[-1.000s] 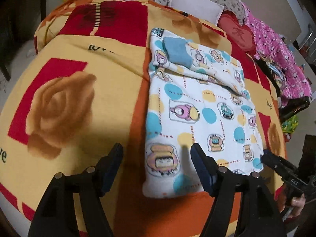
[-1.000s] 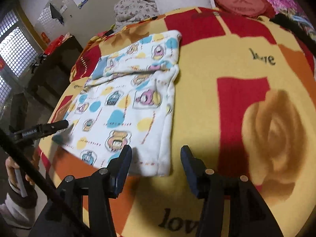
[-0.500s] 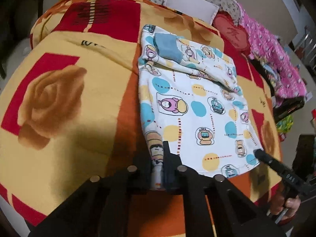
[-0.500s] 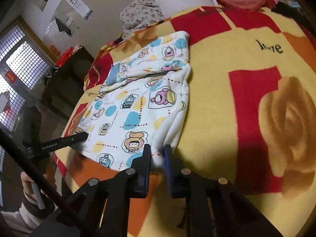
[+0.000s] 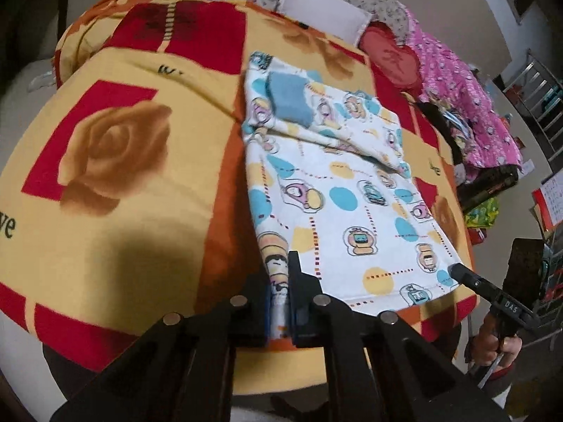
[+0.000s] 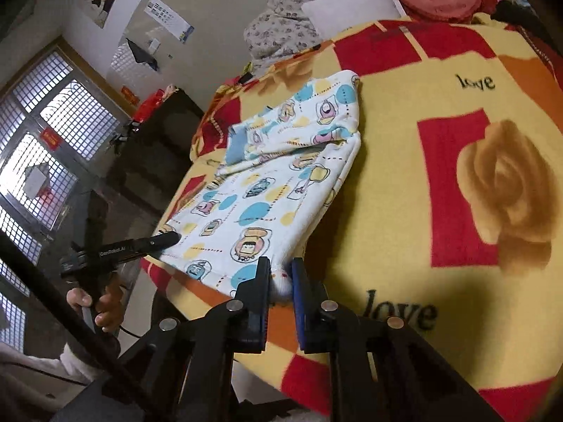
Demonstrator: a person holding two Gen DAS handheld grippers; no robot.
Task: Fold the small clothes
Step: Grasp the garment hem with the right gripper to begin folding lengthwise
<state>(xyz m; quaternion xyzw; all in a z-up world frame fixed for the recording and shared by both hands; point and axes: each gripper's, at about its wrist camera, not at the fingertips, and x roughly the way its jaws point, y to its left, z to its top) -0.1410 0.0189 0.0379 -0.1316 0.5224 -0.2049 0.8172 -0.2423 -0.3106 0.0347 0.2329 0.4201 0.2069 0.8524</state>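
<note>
A small white garment [image 5: 330, 190] printed with cartoon figures and blue and yellow dots lies on the bed, its far part folded over with a blue cuff on top; it also shows in the right wrist view [image 6: 267, 183]. My left gripper [image 5: 279, 302] is shut on the garment's near left corner. My right gripper [image 6: 279, 281] is shut on the near right corner. Both corners are raised slightly off the blanket. Each gripper shows in the other's view, the right gripper [image 5: 461, 274] and the left gripper [image 6: 169, 238], at the hem's ends.
The bed is covered by a yellow, red and orange rose blanket [image 5: 140, 183]. A white pillow [image 5: 323, 24], a red heart cushion [image 5: 390, 59] and pink bedding [image 5: 468, 105] lie at the far end. A dark cabinet [image 6: 147, 154] stands beside the bed.
Both grippers went from open at the hem to shut on the garment's near corners. They have since lifted the corners a little.
</note>
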